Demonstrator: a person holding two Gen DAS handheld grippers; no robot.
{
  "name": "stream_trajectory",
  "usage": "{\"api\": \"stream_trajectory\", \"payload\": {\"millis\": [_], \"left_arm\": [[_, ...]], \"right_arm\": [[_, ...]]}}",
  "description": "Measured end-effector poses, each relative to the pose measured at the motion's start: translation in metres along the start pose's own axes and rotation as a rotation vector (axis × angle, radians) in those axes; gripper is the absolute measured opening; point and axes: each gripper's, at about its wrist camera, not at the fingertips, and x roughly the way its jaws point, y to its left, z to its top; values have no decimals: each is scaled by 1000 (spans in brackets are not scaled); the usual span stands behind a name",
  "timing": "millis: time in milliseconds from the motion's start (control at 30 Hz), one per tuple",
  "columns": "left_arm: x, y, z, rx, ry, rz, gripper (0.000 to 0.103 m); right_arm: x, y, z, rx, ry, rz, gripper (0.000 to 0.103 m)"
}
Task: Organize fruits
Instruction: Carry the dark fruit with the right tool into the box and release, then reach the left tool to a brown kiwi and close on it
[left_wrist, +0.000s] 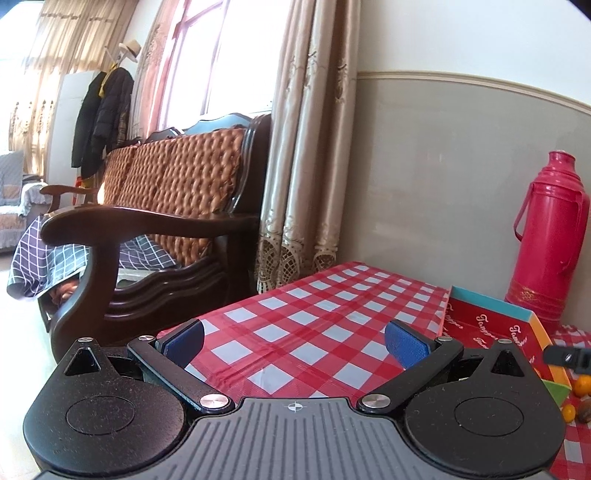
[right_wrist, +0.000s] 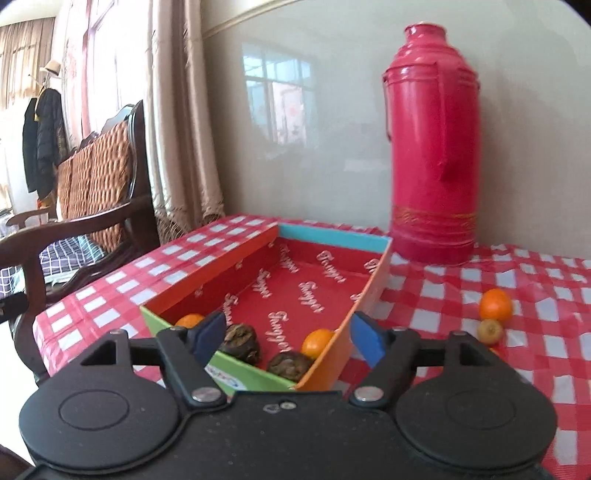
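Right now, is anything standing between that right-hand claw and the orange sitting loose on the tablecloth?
Nothing visible does. The right gripper is open over the box's near corner, and the loose orange lies off to its right, outside the box. Between them is only bare checked tablecloth. A small brownish fruit sits just in front of the orange.

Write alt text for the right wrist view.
The open right gripper hovers at the near end of a colourful box holding two oranges and two dark fruits. On the checked tablecloth right of it lie another orange and a small brownish fruit; a red thermos stands behind.
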Motion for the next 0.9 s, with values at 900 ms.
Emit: {"api": "stream_trajectory", "payload": {"millis": [900], "left_arm": [[-64,-175,-12,340,-20,-481,103]], "right_arm": [[-111,-146,-62,218,-194,-841,97]]}}
